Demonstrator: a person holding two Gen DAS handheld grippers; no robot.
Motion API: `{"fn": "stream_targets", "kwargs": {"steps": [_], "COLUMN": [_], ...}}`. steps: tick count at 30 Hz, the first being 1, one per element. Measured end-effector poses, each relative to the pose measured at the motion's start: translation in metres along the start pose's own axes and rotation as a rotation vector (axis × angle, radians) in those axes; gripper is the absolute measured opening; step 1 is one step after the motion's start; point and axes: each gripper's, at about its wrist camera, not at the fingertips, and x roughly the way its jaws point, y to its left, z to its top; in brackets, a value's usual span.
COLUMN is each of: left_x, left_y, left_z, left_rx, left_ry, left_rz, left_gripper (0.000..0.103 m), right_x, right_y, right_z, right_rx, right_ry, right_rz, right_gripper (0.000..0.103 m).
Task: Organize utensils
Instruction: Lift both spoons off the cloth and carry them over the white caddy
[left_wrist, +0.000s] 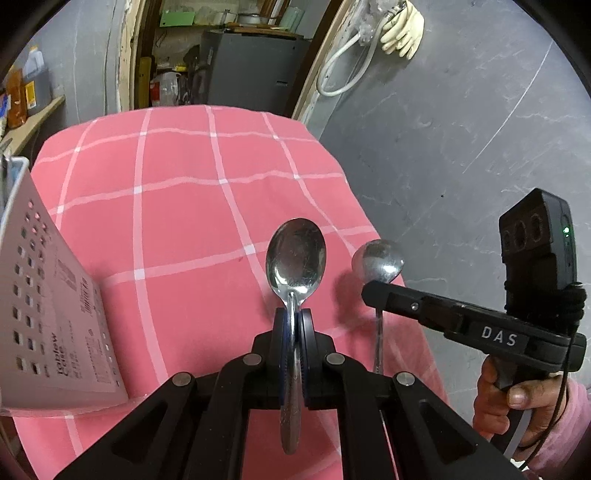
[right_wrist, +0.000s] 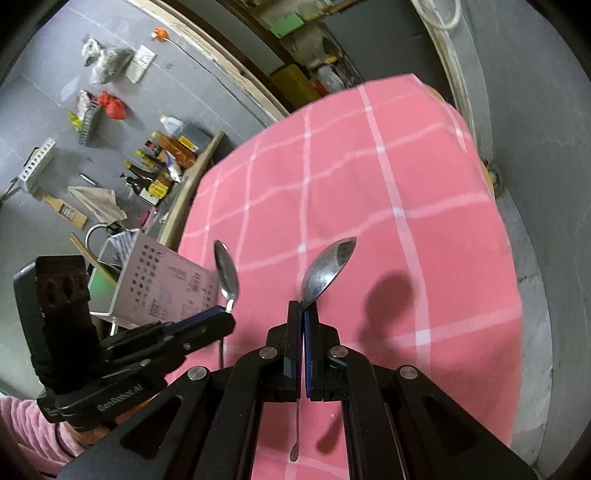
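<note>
My left gripper (left_wrist: 293, 314) is shut on the neck of a large steel spoon (left_wrist: 296, 254), bowl pointing away and handle running back between the fingers, held above the pink checked tablecloth (left_wrist: 177, 229). To its right my right gripper (left_wrist: 373, 290) holds a smaller spoon (left_wrist: 378, 260) with its handle hanging down. In the right wrist view my right gripper (right_wrist: 302, 308) is shut on that small spoon (right_wrist: 327, 267), bowl edge-on. The left gripper (right_wrist: 225, 314) with its spoon (right_wrist: 226, 269) shows at the left.
A pale perforated utensil holder (left_wrist: 51, 314) stands on the cloth at the left, also seen as the holder (right_wrist: 162, 280) beside the left gripper. Bottles and packets (right_wrist: 162, 158) crowd a shelf past the table's left edge. Grey floor lies to the right.
</note>
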Motion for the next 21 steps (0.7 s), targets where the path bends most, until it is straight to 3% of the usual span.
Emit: {"fn": "stream_targets", "kwargs": {"steps": [11, 21], "left_x": [-0.042, -0.101], "left_y": [-0.008, 0.006], "left_z": [0.009, 0.025], "left_rx": [0.017, -0.067], "left_ry": [-0.141, -0.33], "left_rz": [0.001, 0.008], "left_gripper": [0.005, 0.006], "right_x": [-0.033, -0.062], "right_y": [0.031, 0.093], "right_z": [0.012, 0.033], "right_rx": [-0.078, -0.189], "right_ry": [-0.1, -0.23], "right_rz": [0.019, 0.086], "right_gripper": [0.002, 0.002]}}
